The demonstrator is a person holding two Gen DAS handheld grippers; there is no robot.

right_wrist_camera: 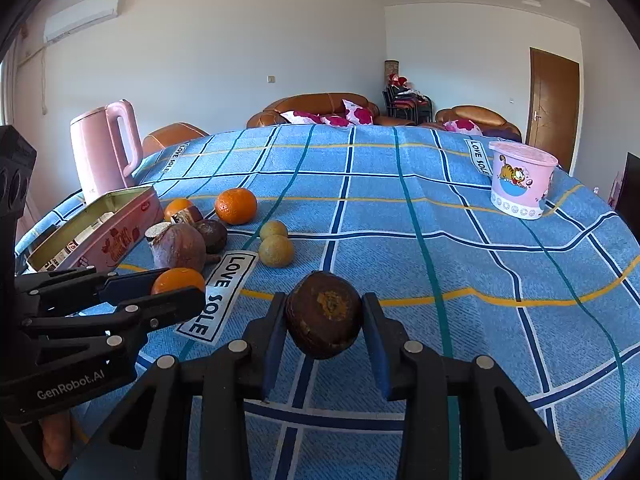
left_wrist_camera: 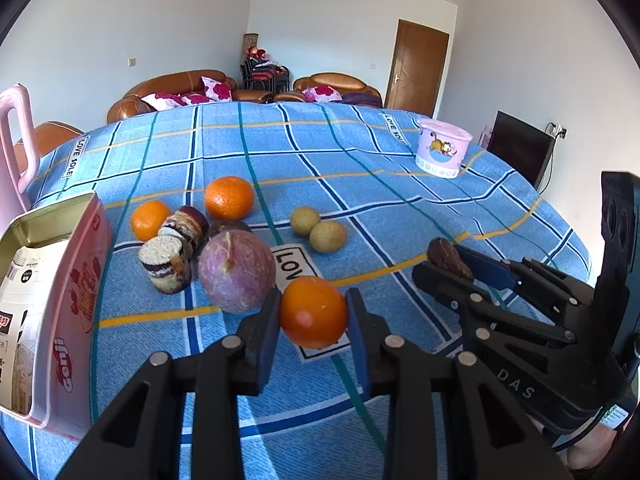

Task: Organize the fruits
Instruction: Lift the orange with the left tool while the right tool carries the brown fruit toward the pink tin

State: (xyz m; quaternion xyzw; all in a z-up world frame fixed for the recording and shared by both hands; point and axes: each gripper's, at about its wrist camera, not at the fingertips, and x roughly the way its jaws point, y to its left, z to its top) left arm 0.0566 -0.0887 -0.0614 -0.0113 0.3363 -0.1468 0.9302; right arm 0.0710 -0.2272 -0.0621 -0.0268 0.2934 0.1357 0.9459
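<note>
My left gripper [left_wrist_camera: 313,314] is shut on an orange tangerine [left_wrist_camera: 313,312], just above the blue checked cloth; it also shows in the right wrist view [right_wrist_camera: 178,280]. My right gripper [right_wrist_camera: 324,318] is shut on a dark brown passion fruit [right_wrist_camera: 324,315], seen from the left wrist view [left_wrist_camera: 448,258] to the right of the tangerine. On the cloth lie two more tangerines [left_wrist_camera: 229,197] [left_wrist_camera: 149,219], a purple passion fruit [left_wrist_camera: 237,271], two small yellow-green fruits [left_wrist_camera: 327,236] [left_wrist_camera: 305,220] and round snack stacks [left_wrist_camera: 166,262].
An open pink tin box [left_wrist_camera: 76,300] lies at the left with packets inside. A pink kettle [right_wrist_camera: 105,152] stands behind it. A pink cartoon tub with lid [right_wrist_camera: 520,178] stands far right on the table. Sofas and a door are beyond.
</note>
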